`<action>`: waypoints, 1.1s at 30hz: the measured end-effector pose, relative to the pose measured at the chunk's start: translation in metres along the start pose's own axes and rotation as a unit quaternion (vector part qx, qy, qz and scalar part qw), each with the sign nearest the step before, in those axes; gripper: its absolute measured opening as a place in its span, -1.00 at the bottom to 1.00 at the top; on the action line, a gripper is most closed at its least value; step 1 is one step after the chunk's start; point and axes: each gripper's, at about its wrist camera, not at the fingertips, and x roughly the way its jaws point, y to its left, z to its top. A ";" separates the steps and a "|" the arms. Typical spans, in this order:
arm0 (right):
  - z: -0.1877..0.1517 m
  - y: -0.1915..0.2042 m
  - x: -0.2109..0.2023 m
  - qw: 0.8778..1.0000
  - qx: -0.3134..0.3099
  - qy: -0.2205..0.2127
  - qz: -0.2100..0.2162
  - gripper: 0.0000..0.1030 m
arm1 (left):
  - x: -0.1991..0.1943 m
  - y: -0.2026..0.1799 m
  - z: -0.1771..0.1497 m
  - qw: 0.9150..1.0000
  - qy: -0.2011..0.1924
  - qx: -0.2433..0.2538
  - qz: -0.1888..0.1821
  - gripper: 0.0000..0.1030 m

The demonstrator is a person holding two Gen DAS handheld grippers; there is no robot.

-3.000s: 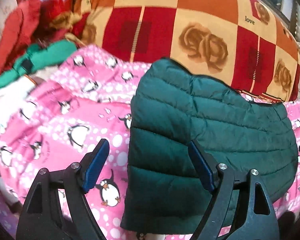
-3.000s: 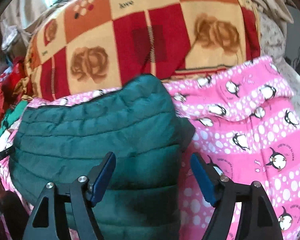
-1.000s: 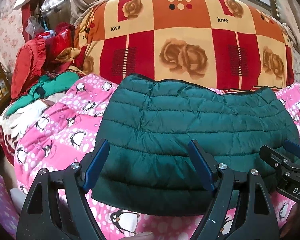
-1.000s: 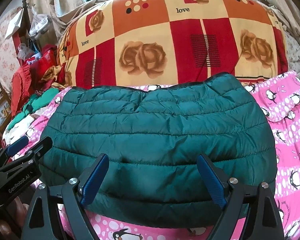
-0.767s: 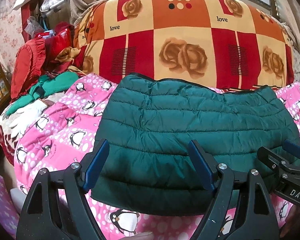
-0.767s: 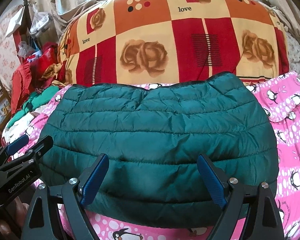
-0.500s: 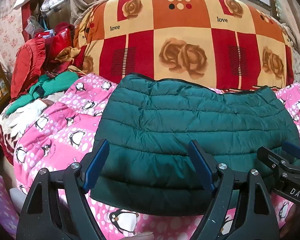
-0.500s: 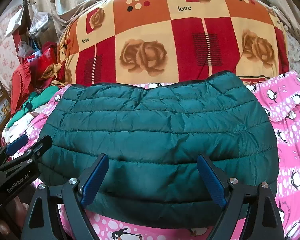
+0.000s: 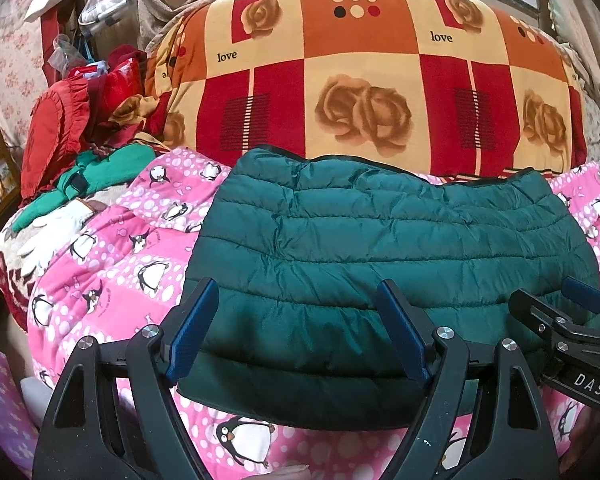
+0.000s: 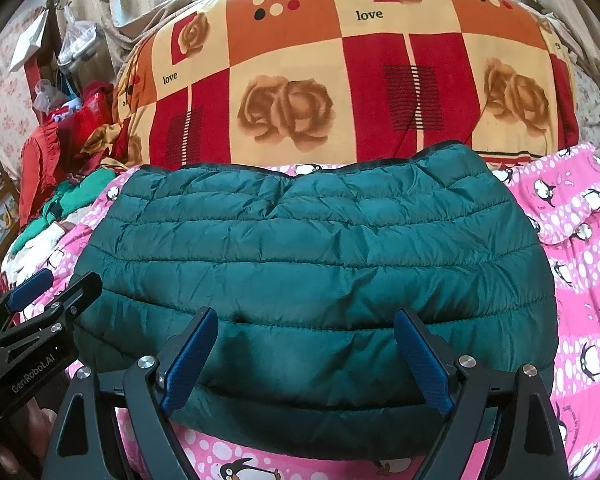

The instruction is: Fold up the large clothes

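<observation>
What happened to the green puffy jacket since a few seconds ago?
The green puffy jacket itself looks unchanged: same folded bundle on the pink penguin blanket. What moved is both hand-held grippers, which pulled back from it, so the whole bundle now shows. The left hand-held gripper and right hand-held gripper are open and hold nothing, as before. The rose-patterned quilt behind stayed put.

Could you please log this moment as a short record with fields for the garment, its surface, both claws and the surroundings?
garment: green quilted jacket, folded into a compact bundle, lying flat
surface: pink penguin blanket
left claw: open, holding nothing, at the jacket's near edge
right claw: open, holding nothing, at the jacket's near edge
behind: rose-patterned quilt
far left: pile of red and green clothes
</observation>
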 end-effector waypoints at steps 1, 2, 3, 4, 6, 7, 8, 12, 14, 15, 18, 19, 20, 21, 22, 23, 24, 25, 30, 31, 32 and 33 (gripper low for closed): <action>0.000 0.000 0.000 1.000 0.000 0.000 0.000 0.71 | 0.000 0.000 0.000 1.000 0.000 0.000 0.000 0.58; 0.000 0.001 0.000 1.000 -0.001 0.000 0.000 0.71 | 0.000 0.000 0.000 1.000 0.000 0.001 0.000 0.58; 0.000 0.001 0.000 1.000 -0.001 0.000 0.000 0.71 | 0.000 0.000 0.000 1.000 0.001 0.001 0.001 0.58; 0.000 0.001 0.000 1.000 -0.002 0.001 0.000 0.71 | 0.001 0.000 0.000 1.000 0.001 0.002 0.000 0.58; -0.001 0.001 0.001 1.000 -0.002 0.002 0.000 0.71 | 0.001 -0.002 -0.001 1.000 0.003 0.003 0.000 0.58; -0.001 0.001 0.001 1.000 -0.002 0.002 0.000 0.71 | 0.002 -0.002 -0.001 1.000 0.004 0.003 0.000 0.58; -0.001 0.001 0.001 1.000 -0.001 0.003 0.000 0.71 | 0.003 -0.002 -0.001 1.000 0.005 0.003 0.000 0.58; -0.001 0.001 0.002 1.000 -0.001 0.003 0.001 0.71 | 0.005 0.000 -0.002 1.000 0.009 0.000 -0.002 0.58; -0.001 0.001 0.002 1.000 -0.001 0.003 0.000 0.71 | 0.006 0.000 -0.003 1.000 0.012 -0.001 -0.004 0.58; -0.001 0.001 0.002 1.000 -0.001 0.004 0.000 0.71 | 0.007 0.000 -0.003 1.000 0.012 -0.001 -0.003 0.58; -0.001 0.002 0.004 1.000 -0.001 0.005 0.002 0.71 | 0.007 0.000 -0.004 1.000 0.012 0.000 -0.004 0.58; -0.001 0.002 0.005 1.000 -0.002 0.006 0.002 0.71 | 0.007 0.000 -0.004 1.000 0.013 0.000 -0.005 0.58; -0.001 0.002 0.005 1.000 -0.002 0.006 0.002 0.71 | 0.008 0.000 -0.004 1.000 0.013 0.000 -0.005 0.58; -0.001 0.002 0.006 1.000 -0.002 0.007 0.002 0.71 | 0.008 0.000 -0.004 1.000 0.013 0.000 -0.005 0.58; -0.001 0.002 0.006 1.000 -0.003 0.008 0.003 0.71 | 0.008 0.000 -0.004 1.000 0.013 0.001 -0.005 0.58; -0.001 0.002 0.007 1.000 -0.003 0.008 0.003 0.71 | 0.008 0.000 -0.004 1.000 0.014 0.001 -0.005 0.58; -0.001 0.002 0.007 1.000 -0.004 0.009 0.003 0.71 | 0.009 0.000 -0.004 1.000 0.015 0.002 -0.006 0.58; -0.001 0.002 0.008 1.000 -0.004 0.009 0.003 0.71 | 0.010 0.000 -0.005 1.000 0.015 0.002 -0.006 0.58; 0.000 0.002 0.008 1.000 -0.003 0.009 0.004 0.71 | 0.012 -0.001 -0.005 1.000 0.017 0.004 -0.006 0.58; -0.001 0.002 0.008 1.000 -0.003 0.009 0.004 0.71 | 0.012 -0.001 -0.005 1.000 0.017 0.004 -0.006 0.58; -0.001 0.002 0.008 1.000 -0.004 0.009 0.004 0.71 | 0.012 -0.001 -0.005 1.000 0.017 0.005 -0.007 0.58; -0.001 0.002 0.008 1.000 -0.004 0.009 0.003 0.71 | 0.012 -0.001 -0.006 1.000 0.017 0.005 -0.007 0.58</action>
